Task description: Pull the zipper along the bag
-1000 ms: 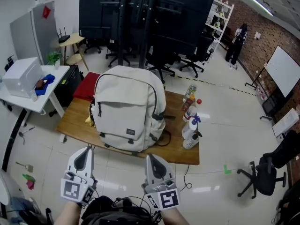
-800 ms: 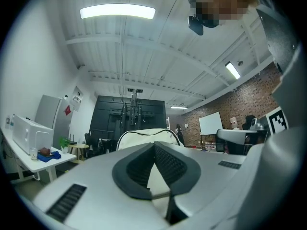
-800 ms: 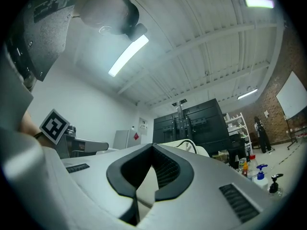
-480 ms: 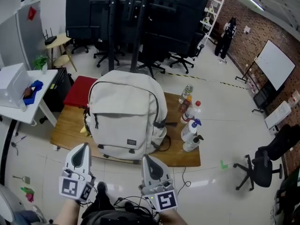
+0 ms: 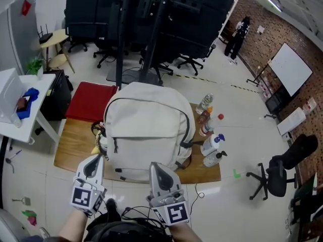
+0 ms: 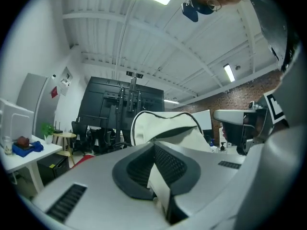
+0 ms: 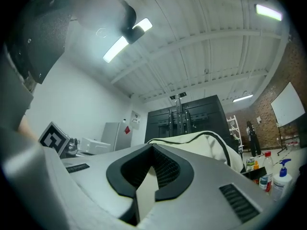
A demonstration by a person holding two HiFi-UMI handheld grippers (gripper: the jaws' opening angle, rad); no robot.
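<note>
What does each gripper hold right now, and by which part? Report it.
Nothing. Both the left gripper and the right gripper are shut and empty, short of the cream fabric backpack.

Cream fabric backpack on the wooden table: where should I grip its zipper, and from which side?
Probably the small dark pull tab hanging at the front left of the cream fabric backpack, taken from the near side: it dangles clear of the cloth, facing the shut left gripper.
</note>
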